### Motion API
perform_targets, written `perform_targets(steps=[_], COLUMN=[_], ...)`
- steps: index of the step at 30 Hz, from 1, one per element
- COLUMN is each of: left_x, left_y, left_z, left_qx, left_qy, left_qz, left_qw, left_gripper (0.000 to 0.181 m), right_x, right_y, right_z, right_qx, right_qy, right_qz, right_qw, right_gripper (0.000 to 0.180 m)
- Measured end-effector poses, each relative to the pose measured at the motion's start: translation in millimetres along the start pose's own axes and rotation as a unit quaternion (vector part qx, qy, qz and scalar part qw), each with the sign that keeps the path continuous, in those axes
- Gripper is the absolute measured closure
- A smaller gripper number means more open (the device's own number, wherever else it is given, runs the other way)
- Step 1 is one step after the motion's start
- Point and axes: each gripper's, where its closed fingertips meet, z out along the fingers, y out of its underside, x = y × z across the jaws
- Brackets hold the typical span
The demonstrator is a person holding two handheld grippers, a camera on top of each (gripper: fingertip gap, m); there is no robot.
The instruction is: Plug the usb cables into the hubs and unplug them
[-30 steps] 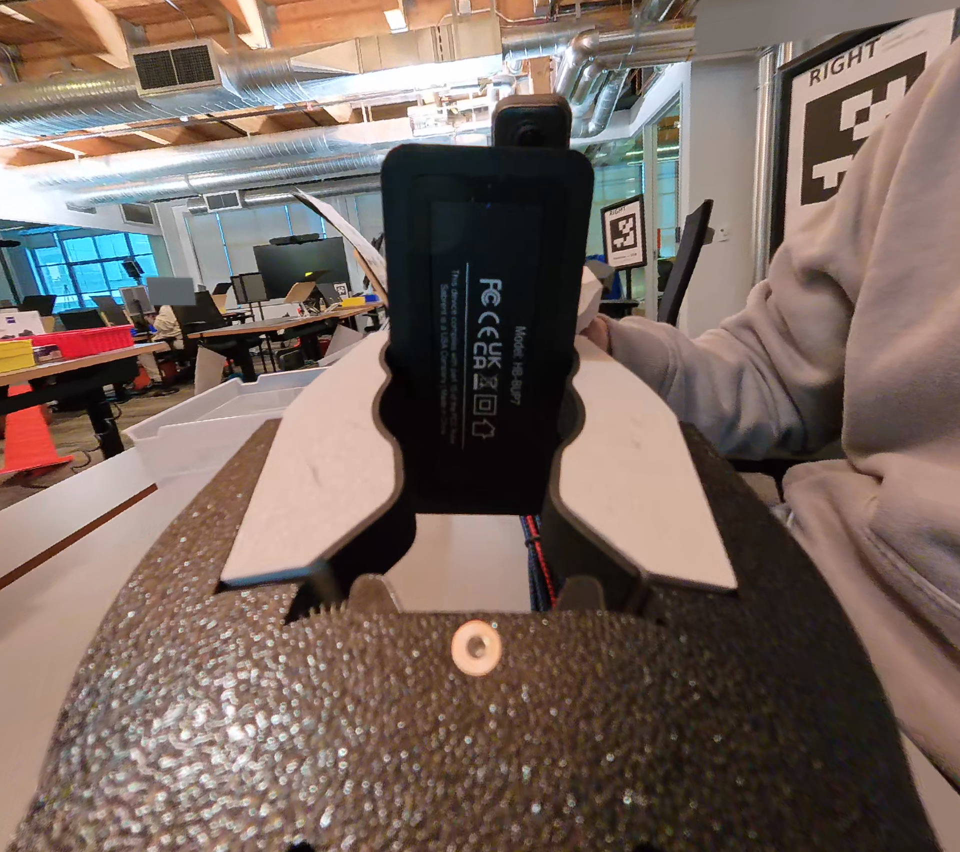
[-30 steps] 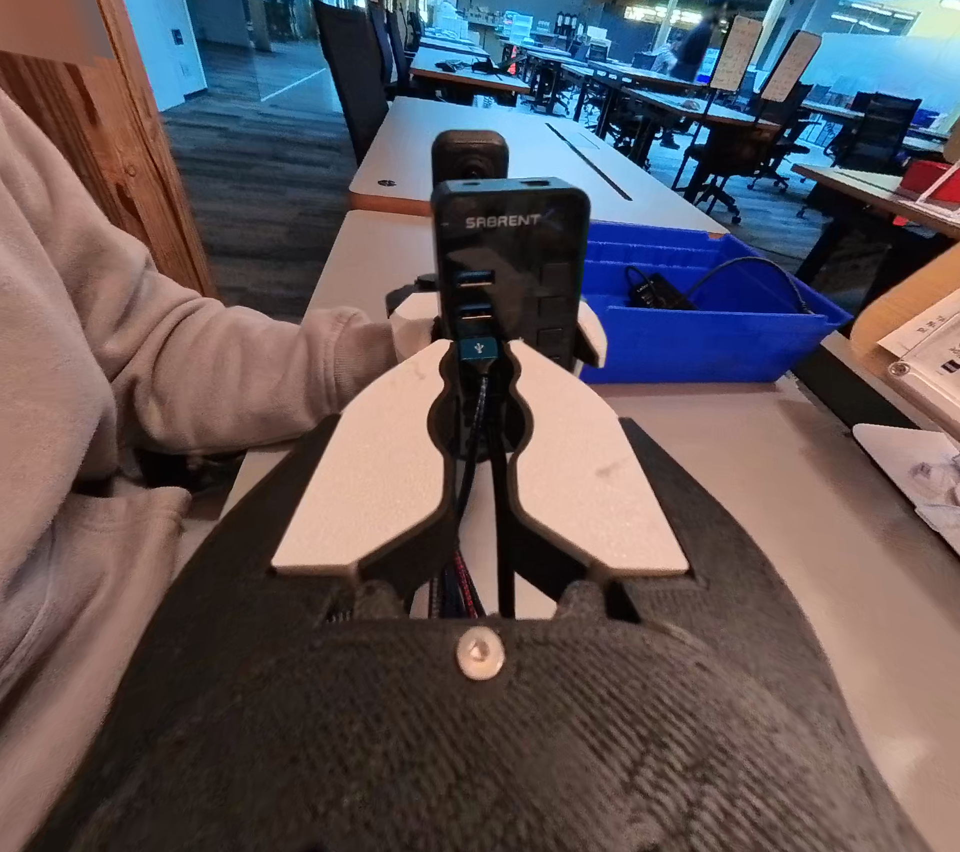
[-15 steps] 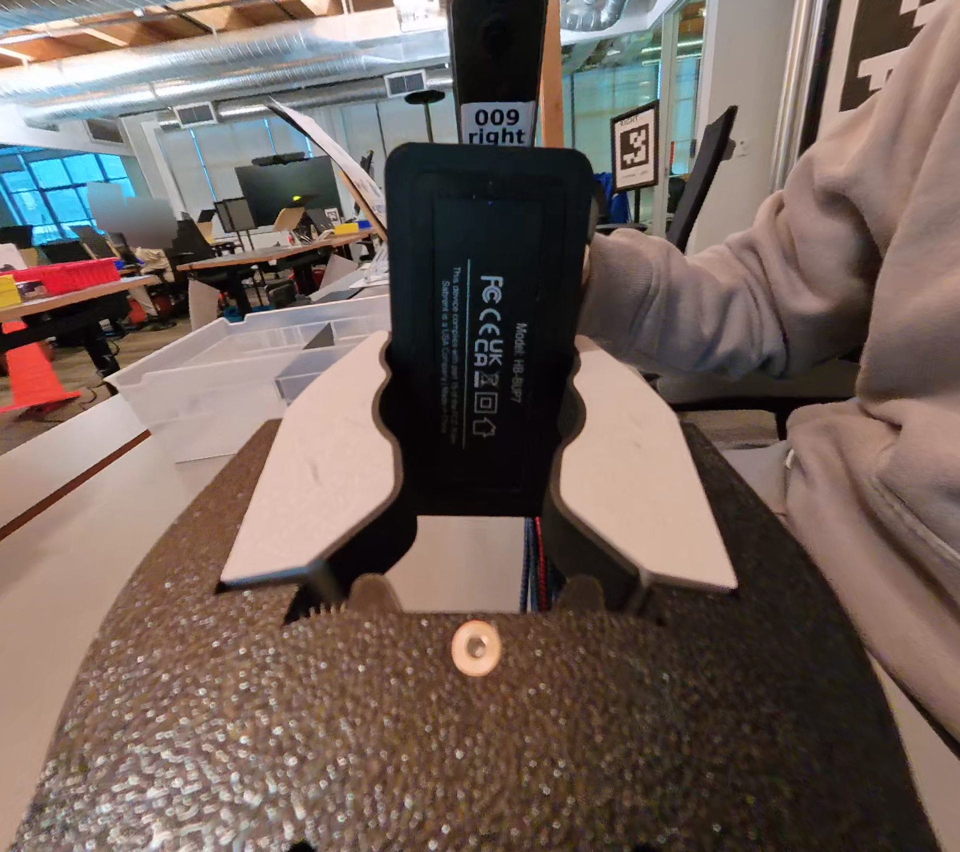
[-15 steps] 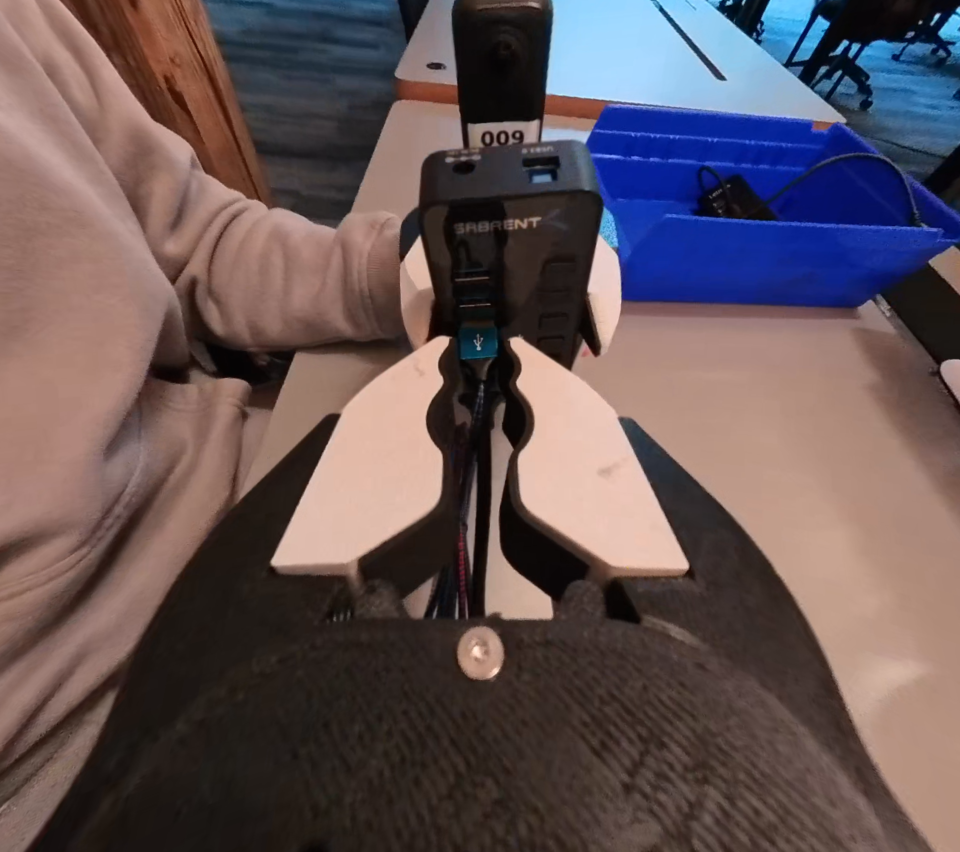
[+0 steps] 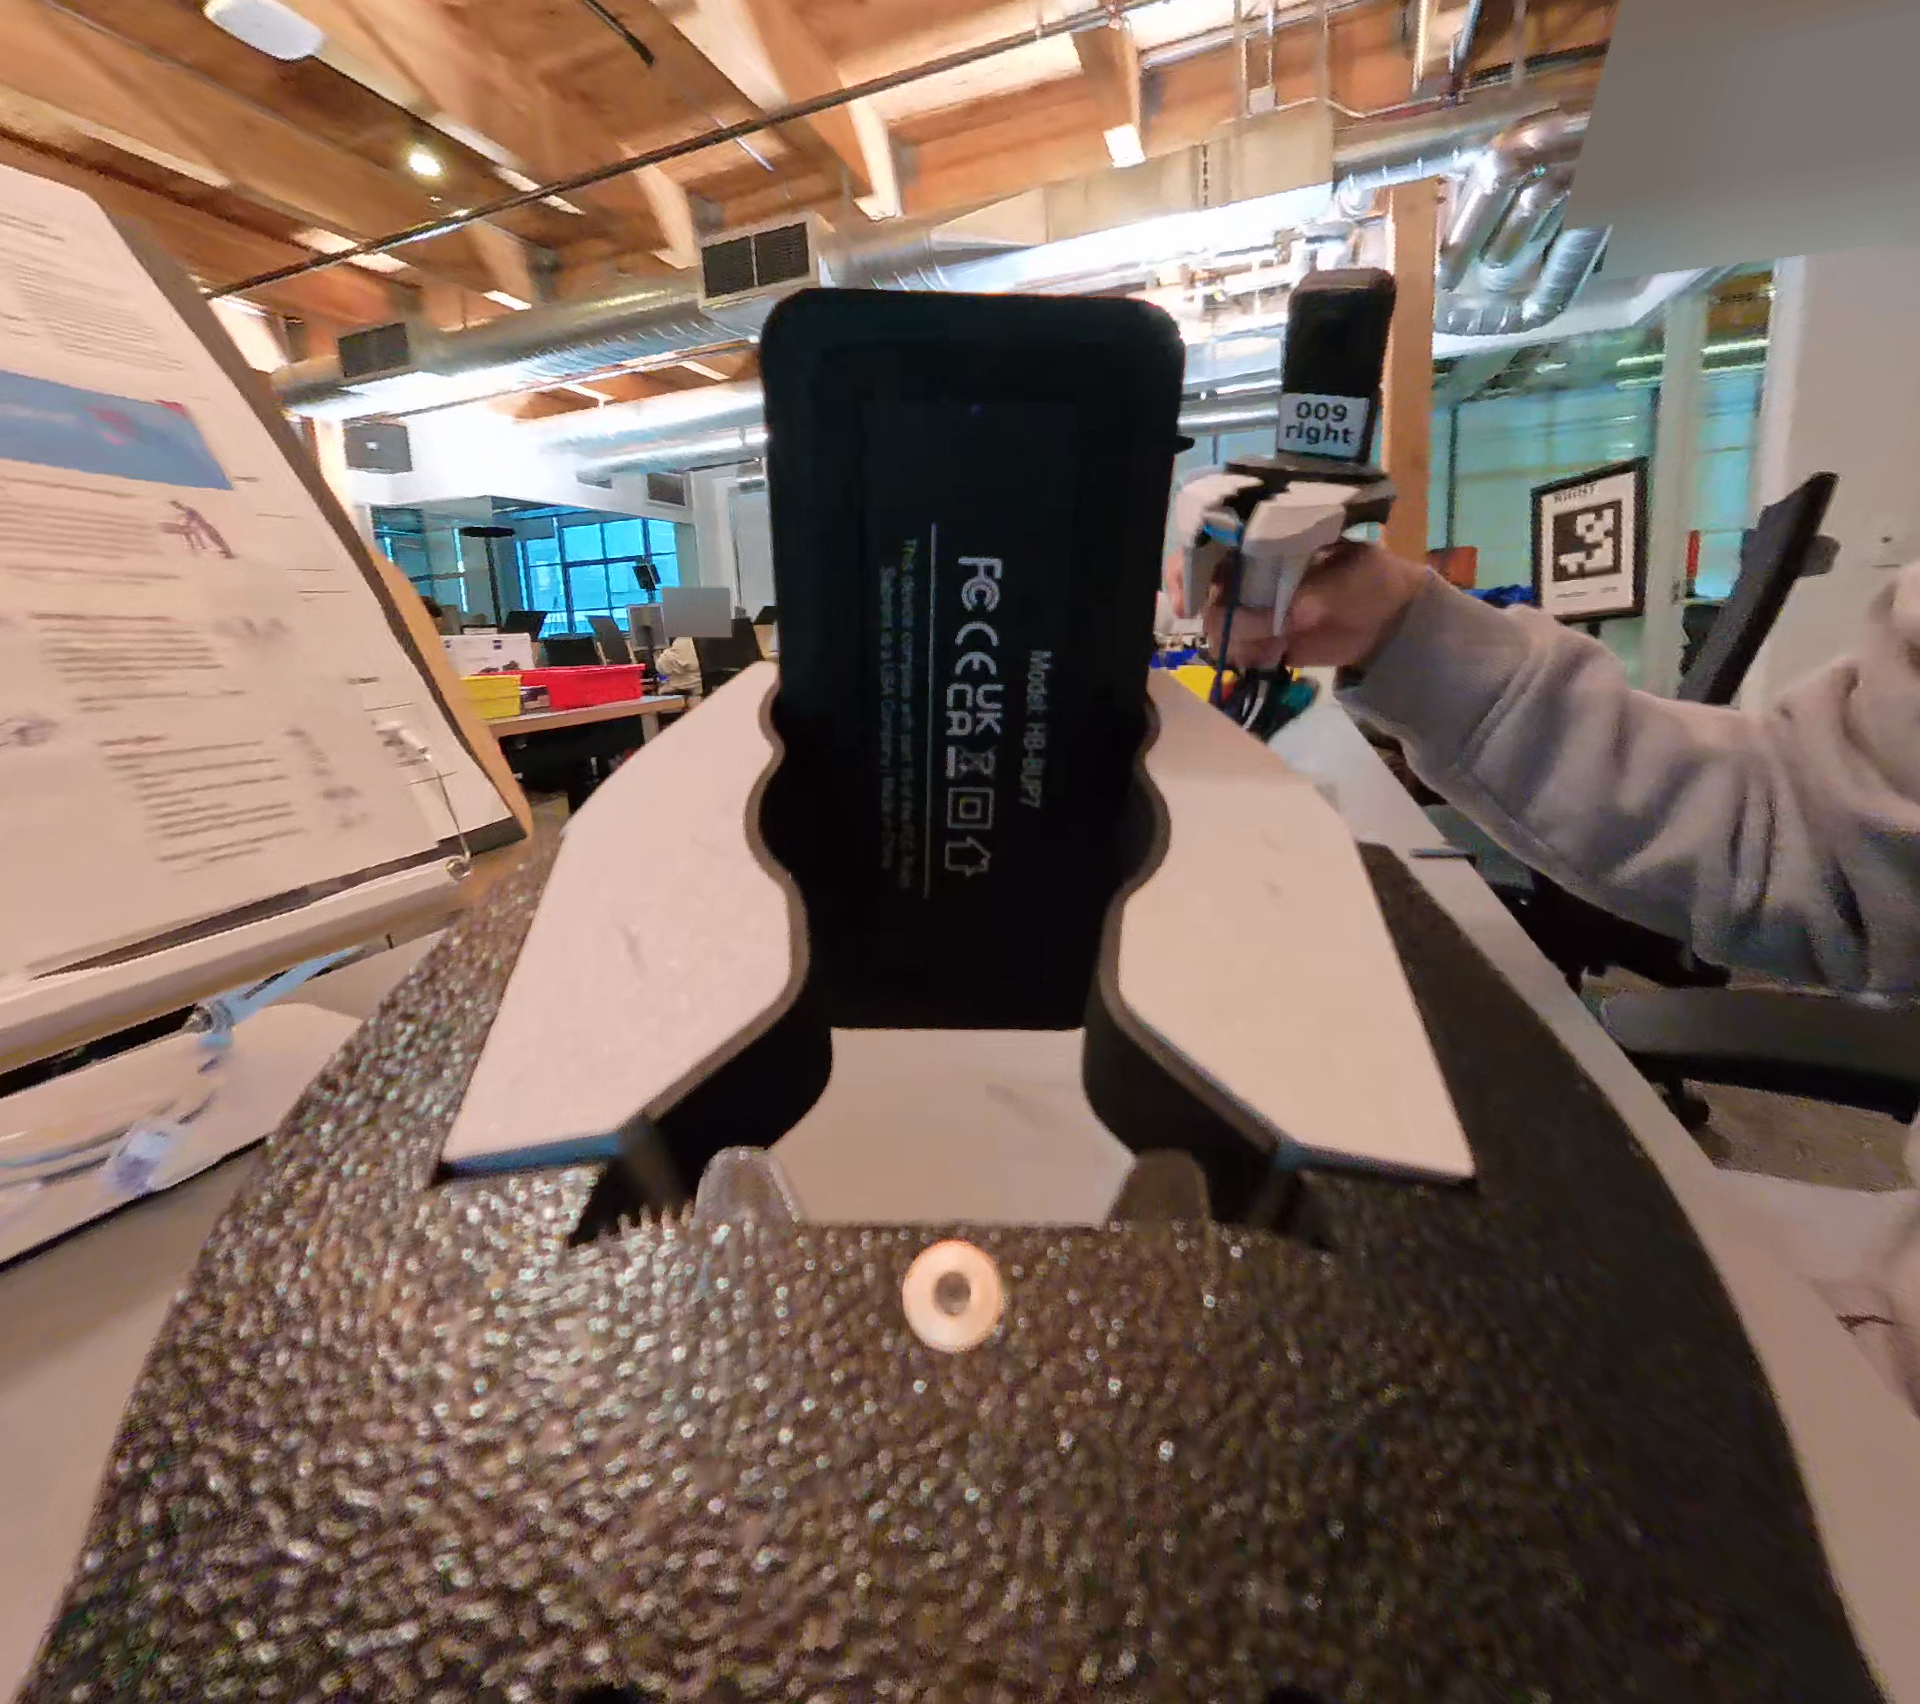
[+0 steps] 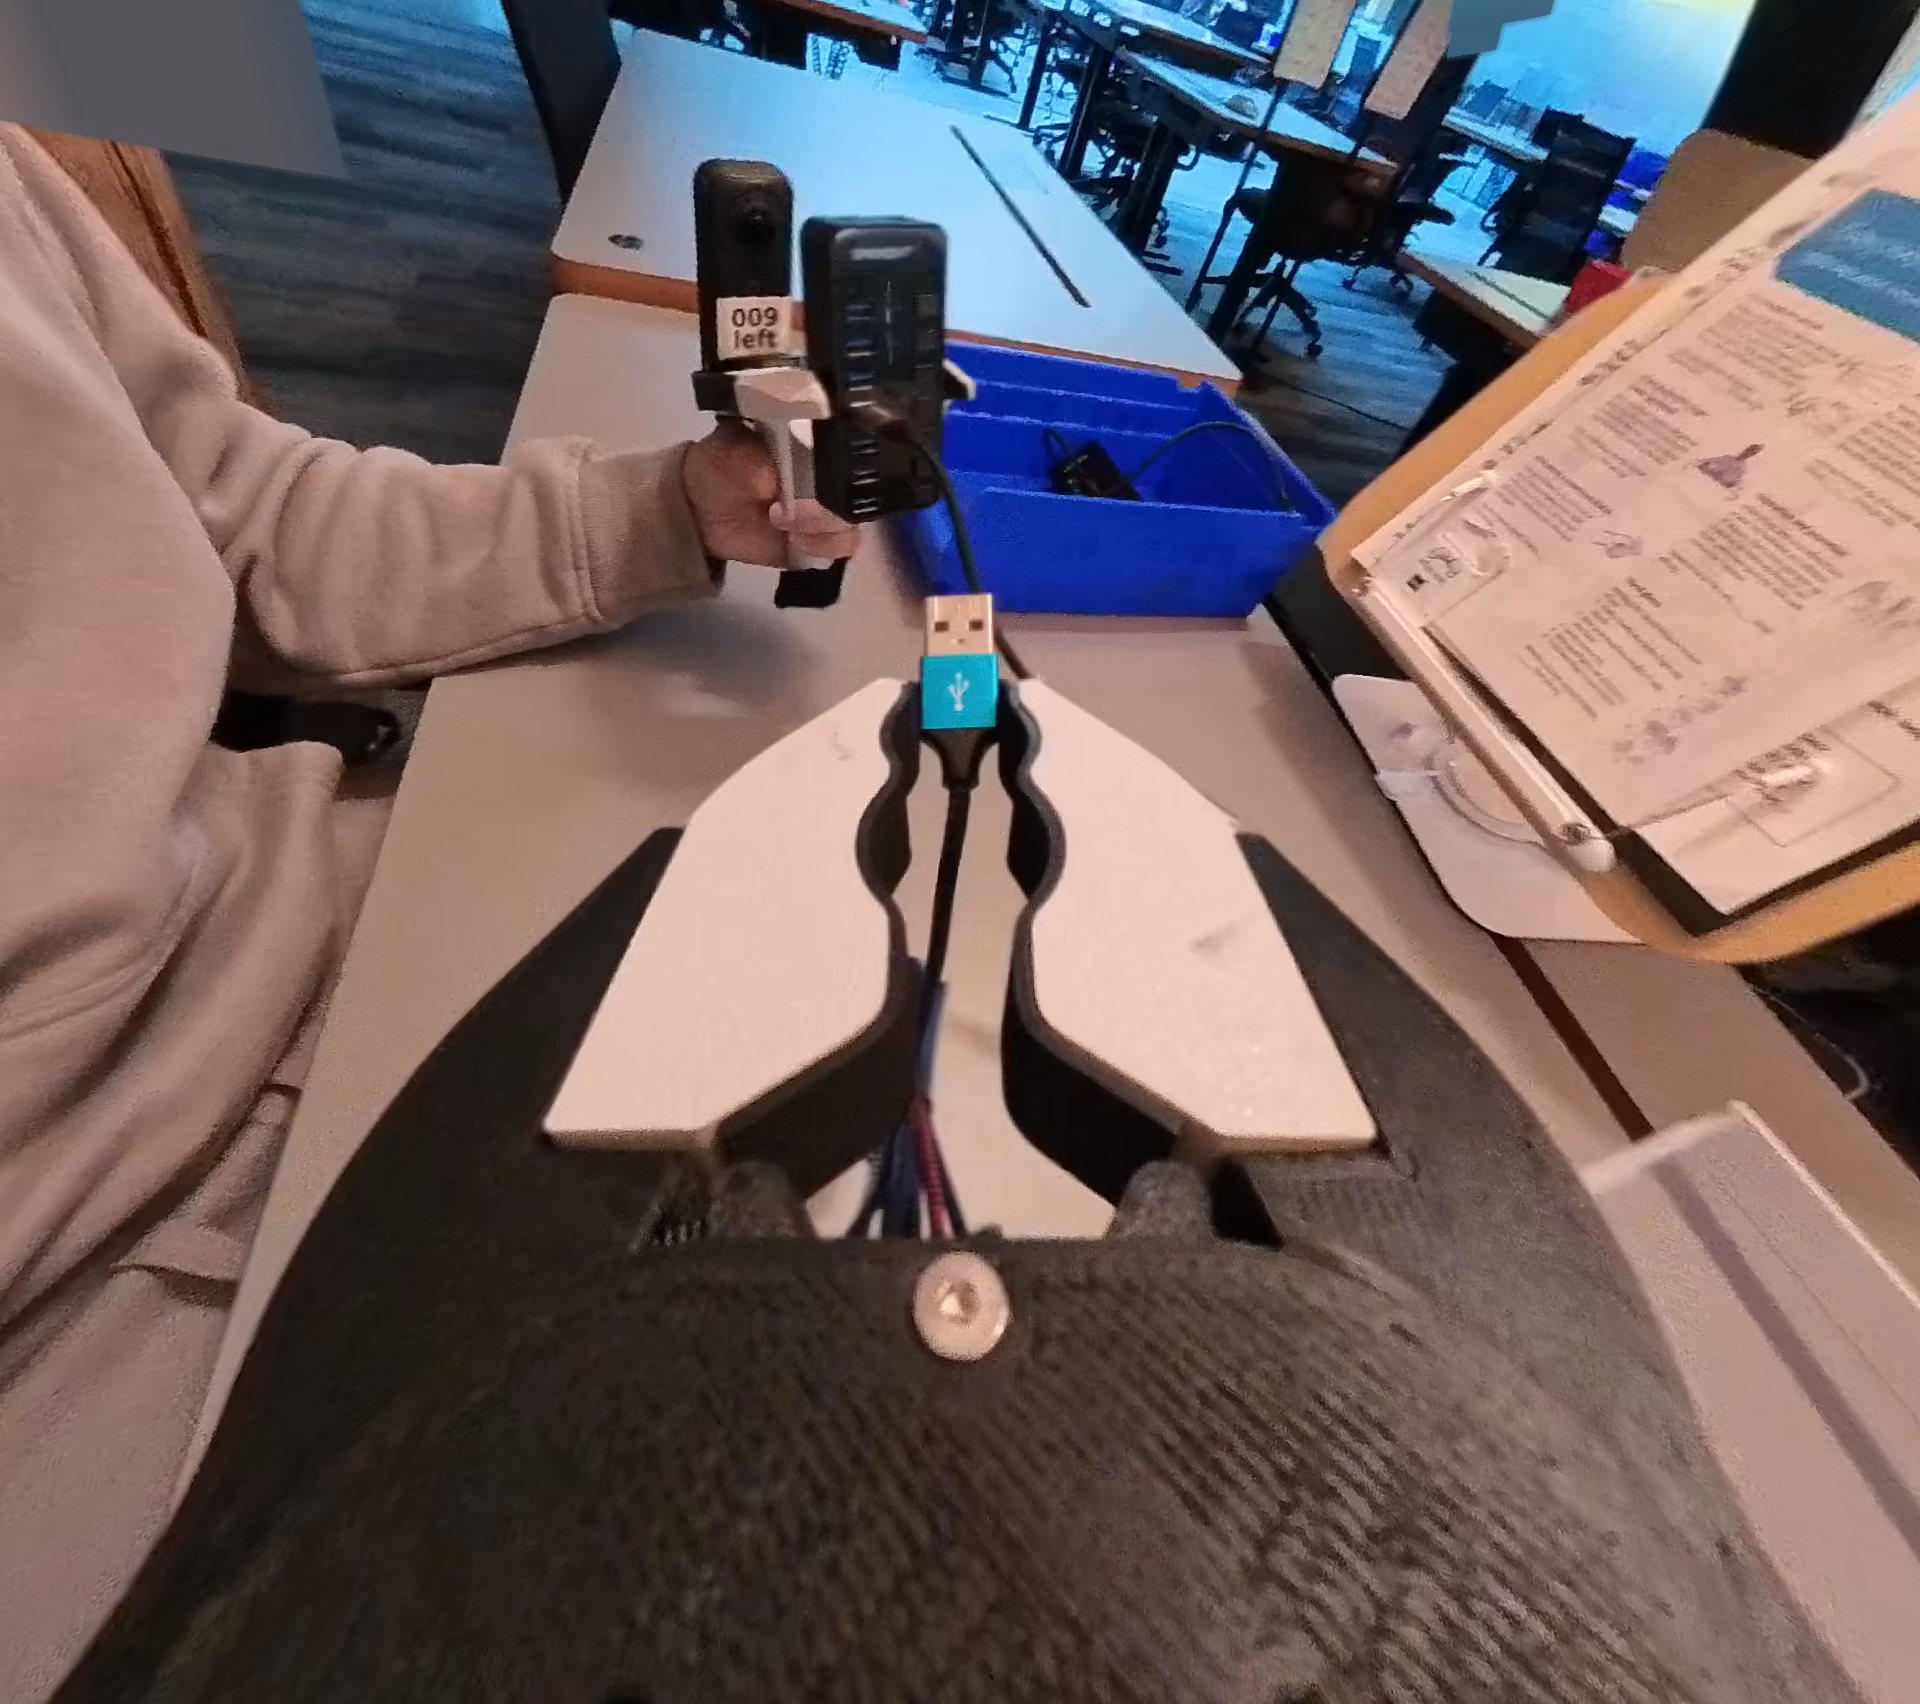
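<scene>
The right gripper (image 6: 958, 698), closed on the light, stiff teal plug (image 6: 958, 690), sits at six o'clock from the rigid hub (image 6: 876, 366), which the left gripper (image 5: 961, 719) clamps by its sides.

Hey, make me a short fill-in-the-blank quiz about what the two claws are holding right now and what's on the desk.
1. The left claw is shut on a black ____.
2. The plug in the right claw has a ____ coloured shell.
3. The plug is ____ the hub, with open space between them.
4. Behind the hub, a black adapter lies in a ____ bin.

Missing words: hub; teal; out of; blue
</scene>
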Motion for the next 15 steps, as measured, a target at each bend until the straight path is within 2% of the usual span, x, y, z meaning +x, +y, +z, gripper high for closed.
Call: perform_targets(steps=[6,10,13,15], left_x=[9.1,16.8,18.6,20.6], left_y=[2.8,10.2,11.9,11.4], left_z=[3.8,8.6,9.7,9.6], left_qx=[-0.006,-0.024,-0.026,-0.025], left_qy=[0.025,0.044,0.049,0.056], left_qz=[0.004,0.008,0.008,0.007], left_qw=[1.000,0.999,0.998,0.998], left_gripper=[0.121,0.122,0.122,0.122], right_x=[72.3,112.5,136.3,142.7], right_y=[-13.1,-15.1,6.6,36.0], right_z=[-68.8,-98.3,-115.9,-116.4], right_qx=[0.070,0.051,0.015,0.005], right_qy=[0.088,0.148,0.180,0.149], right_qz=[0.000,-0.012,-0.014,0.029], right_qw=[0.994,0.988,0.983,0.988], right_gripper=[0.165,0.165,0.165,0.165])
